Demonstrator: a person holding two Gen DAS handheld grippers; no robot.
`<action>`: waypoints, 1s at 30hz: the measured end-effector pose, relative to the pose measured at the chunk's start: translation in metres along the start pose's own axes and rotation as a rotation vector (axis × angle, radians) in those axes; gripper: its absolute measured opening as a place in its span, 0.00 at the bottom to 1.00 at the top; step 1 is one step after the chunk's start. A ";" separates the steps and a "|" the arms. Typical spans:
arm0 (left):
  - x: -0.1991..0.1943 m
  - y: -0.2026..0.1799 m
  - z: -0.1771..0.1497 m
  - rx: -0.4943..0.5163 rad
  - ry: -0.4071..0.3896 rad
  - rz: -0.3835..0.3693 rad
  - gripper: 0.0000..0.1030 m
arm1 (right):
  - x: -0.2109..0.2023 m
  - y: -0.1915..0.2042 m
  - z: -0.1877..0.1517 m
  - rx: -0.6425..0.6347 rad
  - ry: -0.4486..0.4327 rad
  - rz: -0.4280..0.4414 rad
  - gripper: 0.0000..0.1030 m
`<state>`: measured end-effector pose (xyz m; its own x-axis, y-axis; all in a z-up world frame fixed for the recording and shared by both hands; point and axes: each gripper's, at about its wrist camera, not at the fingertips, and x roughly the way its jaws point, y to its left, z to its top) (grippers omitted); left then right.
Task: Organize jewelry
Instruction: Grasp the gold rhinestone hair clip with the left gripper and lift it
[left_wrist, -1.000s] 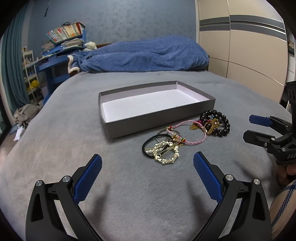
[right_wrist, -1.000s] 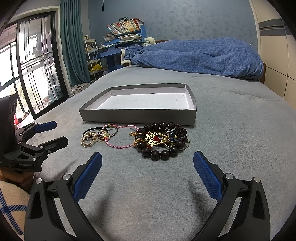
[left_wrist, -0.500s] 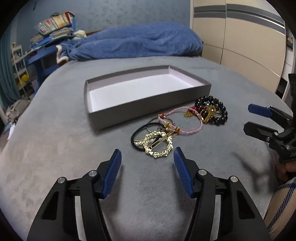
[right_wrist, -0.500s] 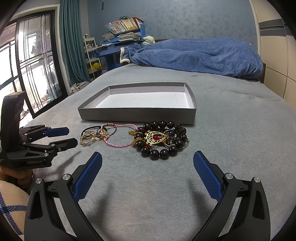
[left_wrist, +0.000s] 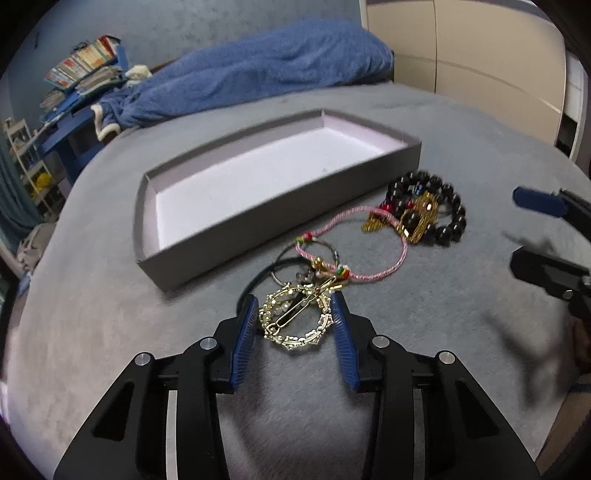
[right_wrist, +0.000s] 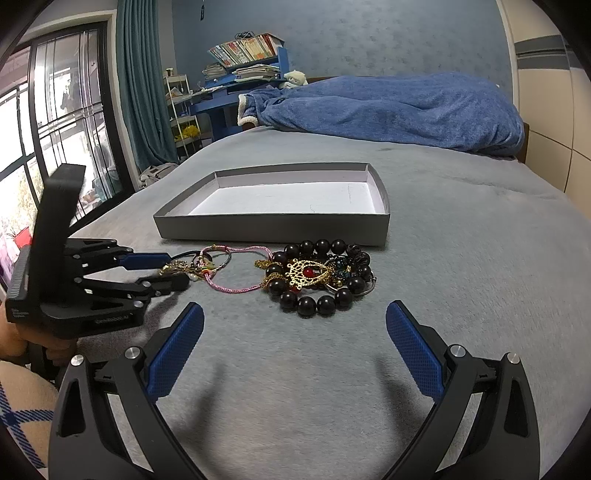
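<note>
The gold ring-shaped hair clip (left_wrist: 295, 319) lies on the grey bed cover (left_wrist: 110, 314), nearest of the tangled jewelry and just in front of the near wall of the grey tray (left_wrist: 280, 218), and it now sits squarely between the blue pads of my left claw (left_wrist: 293, 325). That claw's jaws have just been closing; they are narrowed around the clip, with the pads right at its rim, though I cannot tell from here whether they press on it yet. I read this as the grasp being set up, so the first piece should be ready to lift into the tray, which has nothing in it so far. A second ago the same jaws stood wide apart and well short of the clip, with bare cover between them; since then I have brought the claw forward and down to the pile, and the tray and jewelry loom larger in the left view. Behind the clip the black hair tie (left_wrist: 258, 277), the pink cord bracelet (left_wrist: 369, 243) and, farther right, the dark bead bracelet (left_wrist: 443, 218) with its gold chain are where they were. My right claw (right_wrist: 293, 343) is spread wide, holding nothing, hovering near the bead bracelet exactly as before. In the right view my left claw reaches in from the left, fingertips at the clip.
</note>
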<state>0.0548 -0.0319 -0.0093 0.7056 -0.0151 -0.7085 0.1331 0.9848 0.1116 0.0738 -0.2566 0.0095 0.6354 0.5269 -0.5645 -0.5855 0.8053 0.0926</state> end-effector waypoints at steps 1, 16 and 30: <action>-0.004 0.001 -0.001 -0.009 -0.016 0.001 0.40 | 0.000 0.000 0.000 0.001 -0.001 0.000 0.95; -0.035 0.035 -0.039 -0.188 -0.127 -0.051 0.40 | 0.001 -0.014 0.002 0.066 0.028 -0.001 0.83; -0.035 0.035 -0.040 -0.200 -0.124 -0.064 0.40 | 0.021 -0.037 0.027 0.145 0.059 -0.027 0.63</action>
<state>0.0071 0.0096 -0.0088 0.7820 -0.0873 -0.6172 0.0482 0.9956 -0.0799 0.1222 -0.2679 0.0170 0.6168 0.4915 -0.6148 -0.4875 0.8518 0.1919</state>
